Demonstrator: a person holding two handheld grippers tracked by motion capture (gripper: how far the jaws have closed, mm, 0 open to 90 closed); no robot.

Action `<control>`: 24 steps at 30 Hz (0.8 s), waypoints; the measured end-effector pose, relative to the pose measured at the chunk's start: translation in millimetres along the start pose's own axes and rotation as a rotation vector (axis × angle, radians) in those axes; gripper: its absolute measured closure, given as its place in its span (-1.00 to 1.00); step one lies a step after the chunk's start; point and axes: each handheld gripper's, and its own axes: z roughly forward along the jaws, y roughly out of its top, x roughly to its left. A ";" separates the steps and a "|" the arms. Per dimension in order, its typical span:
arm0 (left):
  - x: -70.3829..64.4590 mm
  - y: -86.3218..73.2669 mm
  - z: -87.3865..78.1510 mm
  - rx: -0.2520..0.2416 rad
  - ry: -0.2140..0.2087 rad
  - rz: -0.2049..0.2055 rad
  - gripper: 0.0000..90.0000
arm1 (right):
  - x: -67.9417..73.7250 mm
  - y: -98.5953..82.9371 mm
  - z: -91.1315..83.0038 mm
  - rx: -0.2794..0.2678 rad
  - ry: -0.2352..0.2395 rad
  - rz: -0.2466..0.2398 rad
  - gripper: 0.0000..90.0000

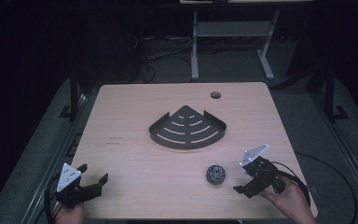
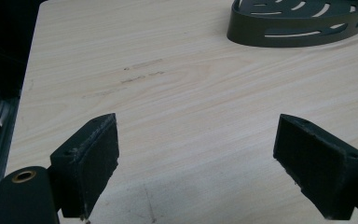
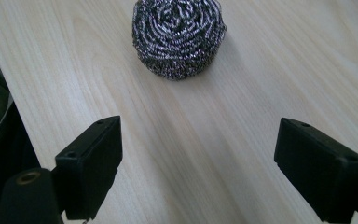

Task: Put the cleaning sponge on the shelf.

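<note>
A pale wood-grain table (image 1: 135, 163) sits in a dim room, dark floor all round; at the near edge the person's hands are cut off by the frame, the left hand (image 1: 70, 215) barely a sliver, the right hand (image 1: 289, 201) showing more, palm wrapped round its tool. The left gripper (image 1: 94, 178) rests low at the near-left corner, jaws spread wide over bare wood, nothing between them; the right gripper (image 1: 245, 181) at the near right angles in toward the table's middle, jaws likewise wide apart and empty. Just ahead of it lies a steel wool scourer (image 1: 216, 174), apart from the pads (image 3: 92, 163); farther back, mid-table, sits a dark slotted corner shelf (image 1: 187, 129), partly cropped in the left gripper view; beyond, a round cable hole (image 1: 215, 95), then desk legs (image 1: 194, 46) fading into shadow.
</note>
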 end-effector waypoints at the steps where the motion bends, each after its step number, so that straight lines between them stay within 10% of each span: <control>1: 0.1 -0.2 0.2 -0.003 -0.001 -0.002 -0.70 | -0.1 1.2 0.1 0.000 -0.002 -0.007 -0.67; 24: 1.7 0.2 -1.1 -0.001 0.004 0.000 -0.70 | 6.5 37.3 8.2 0.024 0.031 -0.089 -0.67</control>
